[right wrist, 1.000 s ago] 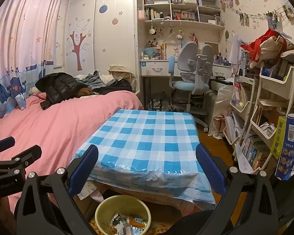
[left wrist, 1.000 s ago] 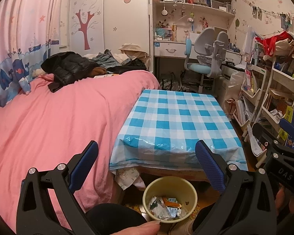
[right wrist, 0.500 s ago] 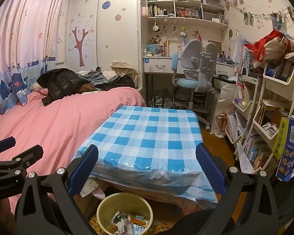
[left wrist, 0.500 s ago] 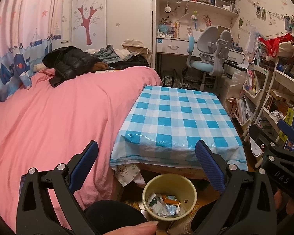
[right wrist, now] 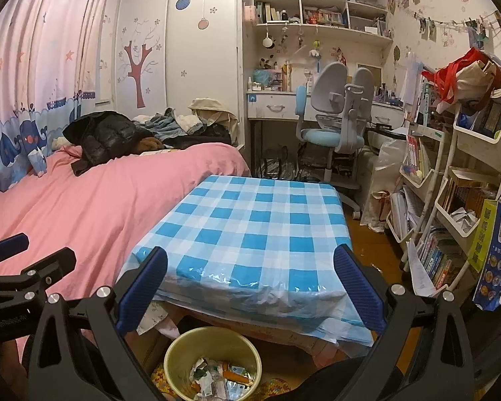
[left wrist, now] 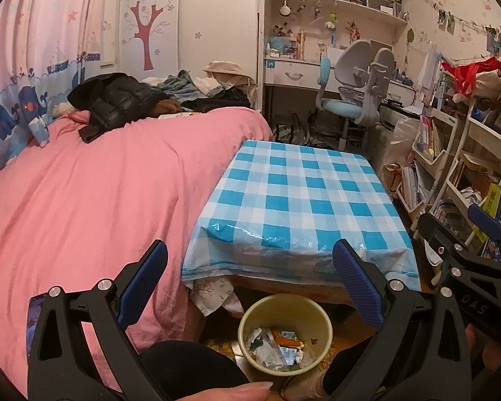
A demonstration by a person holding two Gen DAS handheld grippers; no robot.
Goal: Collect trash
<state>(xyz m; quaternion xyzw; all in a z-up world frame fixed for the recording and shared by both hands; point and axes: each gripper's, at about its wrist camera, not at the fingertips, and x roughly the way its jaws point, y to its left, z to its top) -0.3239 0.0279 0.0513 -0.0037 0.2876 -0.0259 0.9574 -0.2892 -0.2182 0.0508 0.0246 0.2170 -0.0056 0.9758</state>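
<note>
A yellow bin stands on the floor under the near edge of the table, which wears a blue checked cloth. The bin holds crumpled wrappers and trash. It also shows in the right wrist view with its trash. My left gripper is open and empty, held above the bin at the table's near edge. My right gripper is open and empty, beside it on the right. The tabletop shows no trash.
A pink bed lies left of the table with a black jacket and clothes on it. A desk chair stands behind. Shelf carts with books stand on the right. My knees show at the bottom.
Both grippers have risen and tilted slightly, so the room sits lower in view. Both stay open and empty. The bin and its trash have not moved.
</note>
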